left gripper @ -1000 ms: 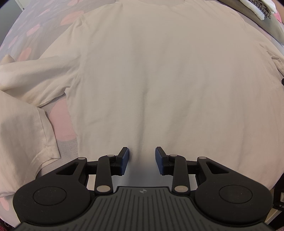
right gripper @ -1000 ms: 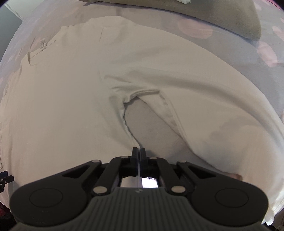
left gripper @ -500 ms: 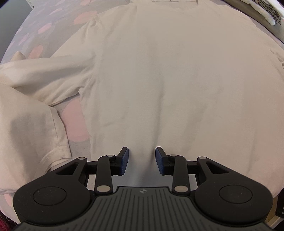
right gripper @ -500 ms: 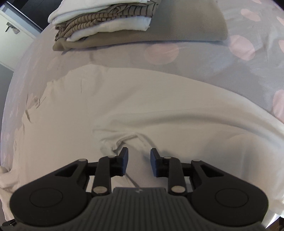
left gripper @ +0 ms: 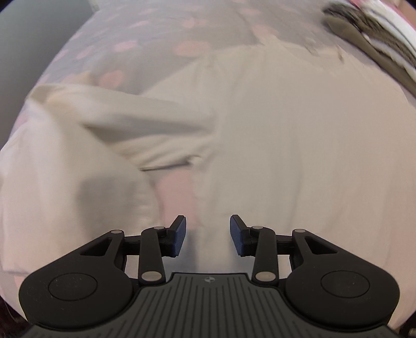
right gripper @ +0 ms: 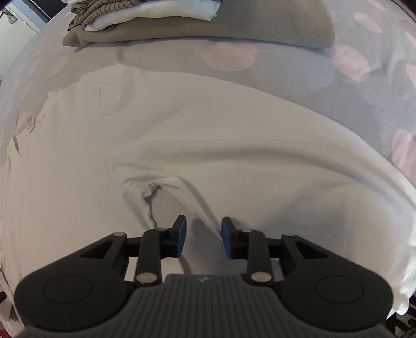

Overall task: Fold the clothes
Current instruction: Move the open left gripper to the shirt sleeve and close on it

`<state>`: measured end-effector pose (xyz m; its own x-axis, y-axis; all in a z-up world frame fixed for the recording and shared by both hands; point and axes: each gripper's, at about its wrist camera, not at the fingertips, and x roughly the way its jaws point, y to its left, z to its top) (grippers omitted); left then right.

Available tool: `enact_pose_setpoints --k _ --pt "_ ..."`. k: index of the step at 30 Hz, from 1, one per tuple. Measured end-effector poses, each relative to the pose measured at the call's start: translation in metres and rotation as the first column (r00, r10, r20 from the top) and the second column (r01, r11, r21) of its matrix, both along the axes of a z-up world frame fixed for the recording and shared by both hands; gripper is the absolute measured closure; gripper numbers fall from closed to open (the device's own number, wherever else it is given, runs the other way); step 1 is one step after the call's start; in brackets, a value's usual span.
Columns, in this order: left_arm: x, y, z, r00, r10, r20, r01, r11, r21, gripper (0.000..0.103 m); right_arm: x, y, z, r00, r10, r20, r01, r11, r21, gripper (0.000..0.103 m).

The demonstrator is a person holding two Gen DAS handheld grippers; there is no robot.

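A second ago the right claw (right gripper: 202,235) was shut; now its jaws are opening, empty, above the sleeve (right gripper: 260,182) it let go, while the left claw (left gripper: 207,235), also opening and empty, has swung toward the other sleeve (left gripper: 145,130). The cream long-sleeved top (left gripper: 299,145) lies spread on the dotted bed (right gripper: 299,75); its neck label (right gripper: 30,122) is unreadable.

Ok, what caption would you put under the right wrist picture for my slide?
Right gripper, jaws opening, hovers over a cream long-sleeved shirt spread on a spotted bedsheet, folded clothes stacked behind.

Shirt (right gripper: 182,124) flat on bedspread (right gripper: 299,85), folded stack (right gripper: 182,23) behind
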<state>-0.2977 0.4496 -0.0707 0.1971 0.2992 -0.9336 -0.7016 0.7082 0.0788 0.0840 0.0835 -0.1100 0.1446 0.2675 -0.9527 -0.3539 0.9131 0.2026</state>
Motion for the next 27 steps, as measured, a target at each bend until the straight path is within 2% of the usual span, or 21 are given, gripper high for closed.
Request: enact_pose_setpoints --k 5,8,13,17,21,23,25,27 --pt "-0.041 0.028 0.023 0.985 0.154 0.075 -0.157 0.987 0.041 0.068 -0.011 0.014 0.011 0.999 0.032 0.043 -0.032 0.999 -0.005 0.068" --pt "-0.059 0.034 0.027 0.976 0.192 0.103 -0.195 0.980 0.026 0.068 -0.017 0.025 0.014 0.997 0.056 0.052 -0.056 0.998 0.000 0.068" --pt "-0.054 0.026 0.015 0.985 0.122 0.124 -0.126 0.992 0.030 0.064 -0.026 0.046 0.018 0.994 0.091 0.058 -0.091 0.996 0.000 0.065" --pt "-0.034 0.024 -0.014 0.997 0.046 0.054 -0.048 0.998 0.035 0.063 -0.032 0.063 0.020 0.992 0.115 0.050 -0.115 0.993 0.007 0.065" --pt "-0.026 0.036 -0.040 0.997 0.068 -0.037 -0.065 0.996 0.063 0.063 -0.039 0.077 0.023 0.986 0.154 0.055 -0.155 0.988 0.012 0.063" --pt "-0.028 0.039 -0.042 0.996 0.083 -0.022 -0.082 0.995 0.055 0.063 -0.040 0.081 0.022 0.984 0.171 0.055 -0.172 0.985 0.011 0.062" --pt "-0.031 0.041 -0.040 0.995 0.099 -0.003 -0.099 0.994 0.050 0.077 -0.041 0.084 0.020 0.983 0.176 0.050 -0.177 0.984 0.006 0.062" --pt "-0.032 0.042 -0.037 0.994 0.110 0.007 -0.111 0.993 0.052 0.099 -0.041 0.085 0.018 0.983 0.177 0.046 -0.178 0.984 0.001 0.062"
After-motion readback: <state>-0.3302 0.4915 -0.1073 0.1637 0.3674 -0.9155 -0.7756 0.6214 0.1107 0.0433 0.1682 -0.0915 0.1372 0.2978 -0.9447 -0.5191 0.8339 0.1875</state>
